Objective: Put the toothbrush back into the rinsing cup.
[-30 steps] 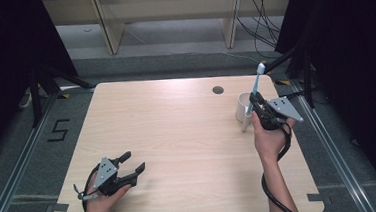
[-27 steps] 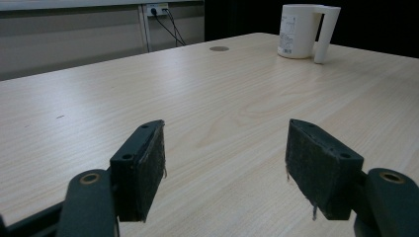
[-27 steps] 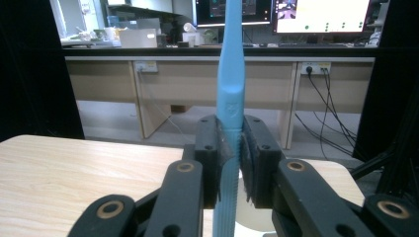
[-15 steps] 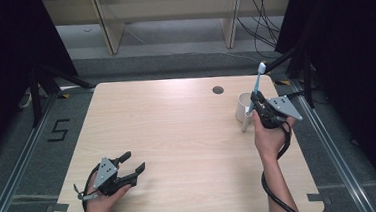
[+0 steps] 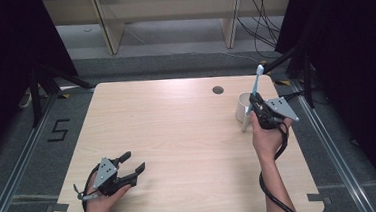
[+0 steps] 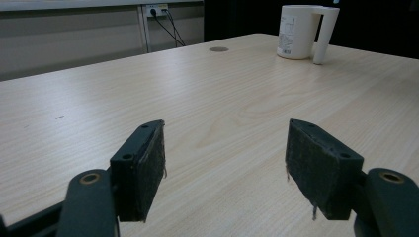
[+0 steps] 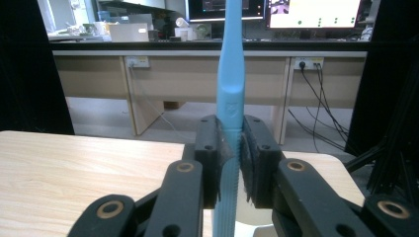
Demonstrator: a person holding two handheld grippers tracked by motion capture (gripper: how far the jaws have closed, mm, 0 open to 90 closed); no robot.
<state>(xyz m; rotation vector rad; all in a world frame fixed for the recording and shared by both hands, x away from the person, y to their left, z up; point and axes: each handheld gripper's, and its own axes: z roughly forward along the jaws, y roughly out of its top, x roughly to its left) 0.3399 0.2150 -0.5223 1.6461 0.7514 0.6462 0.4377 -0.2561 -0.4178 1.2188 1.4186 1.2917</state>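
Right gripper view: ridged black jaws clamp slim blue toothbrush (image 7: 230, 98).

This looks like a lab or a test room. A plain wooden table (image 5: 178, 136) stands on a grey floor (image 5: 9, 163) with metal rails (image 5: 340, 155) beside it. Black curtains (image 5: 352, 49) hang at the sides. Farther back are a long bench (image 7: 163, 74), wall plugs (image 7: 306, 62) with cables (image 7: 321, 113), and lit computer screens (image 7: 314, 11).
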